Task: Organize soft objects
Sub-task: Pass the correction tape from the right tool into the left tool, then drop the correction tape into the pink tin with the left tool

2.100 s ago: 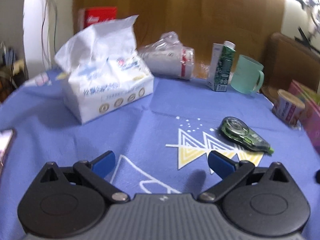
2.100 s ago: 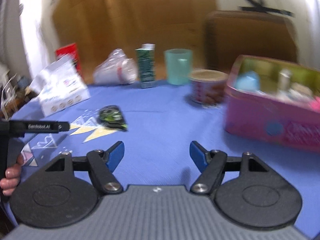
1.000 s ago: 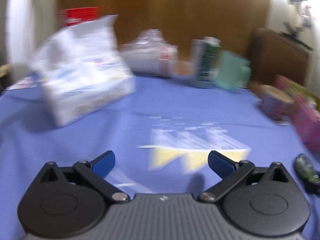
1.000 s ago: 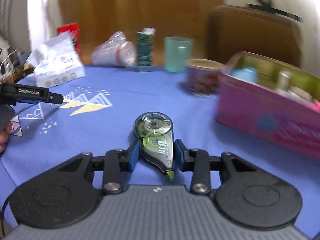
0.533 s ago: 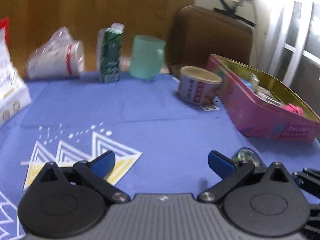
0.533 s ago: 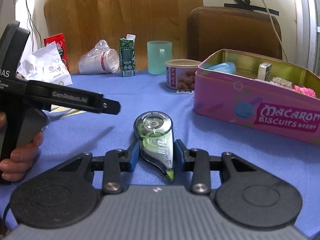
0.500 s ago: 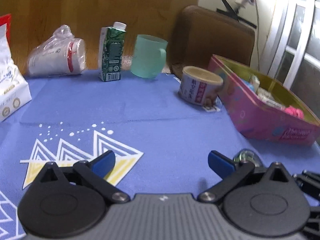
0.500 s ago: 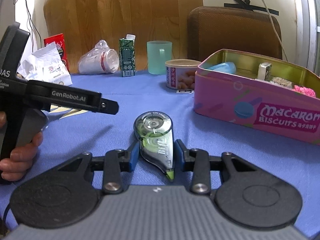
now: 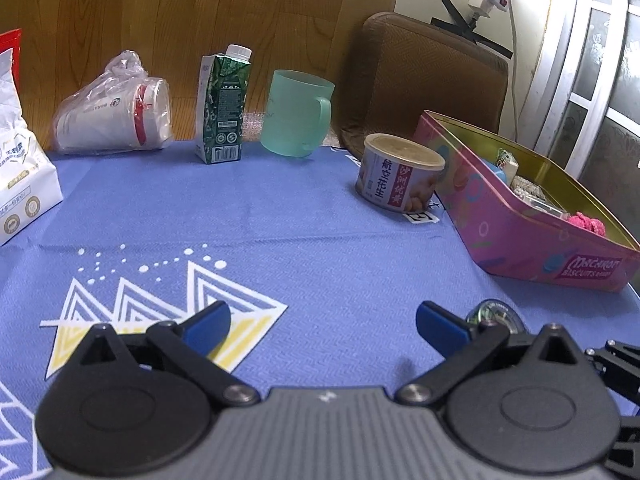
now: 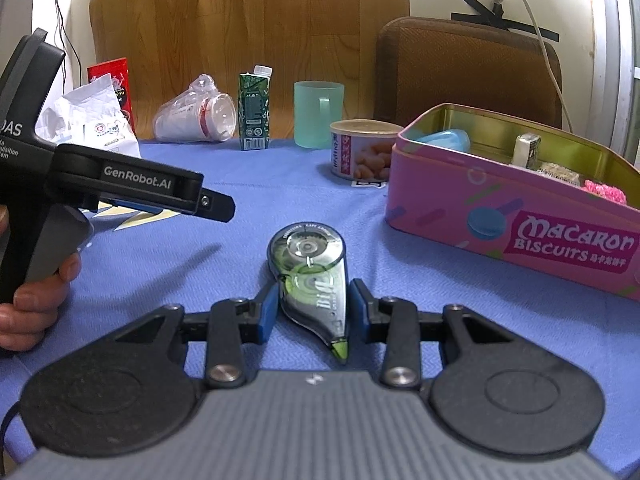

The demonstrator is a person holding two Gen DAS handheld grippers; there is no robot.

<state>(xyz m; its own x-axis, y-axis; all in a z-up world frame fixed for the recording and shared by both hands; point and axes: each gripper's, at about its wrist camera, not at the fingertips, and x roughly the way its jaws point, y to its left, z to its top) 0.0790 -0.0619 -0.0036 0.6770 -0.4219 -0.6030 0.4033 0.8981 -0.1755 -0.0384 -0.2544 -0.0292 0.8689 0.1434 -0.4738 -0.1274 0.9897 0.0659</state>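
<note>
While our right tool (image 10: pixel 312 306) pinches the correction tape (image 10: pixel 311 270) near the surface's (image 9: pixel 320 220) right edge, tip toward us, our left tool (image 9: pixel 323 326) hovers spread.

Your right gripper (image 10: pixel 313 306) is low over the cloth, level, pointing forward, blue pads (image 10: pixel 267 307) closed in with something pinched between them. Your left gripper (image 9: pixel 323 325) sits alongside at similar height, jaws spread wide, nothing between the pads. In the right wrist view your left hand (image 10: pixel 30 300) wraps its handle, fingers curled under the trigger.
</note>
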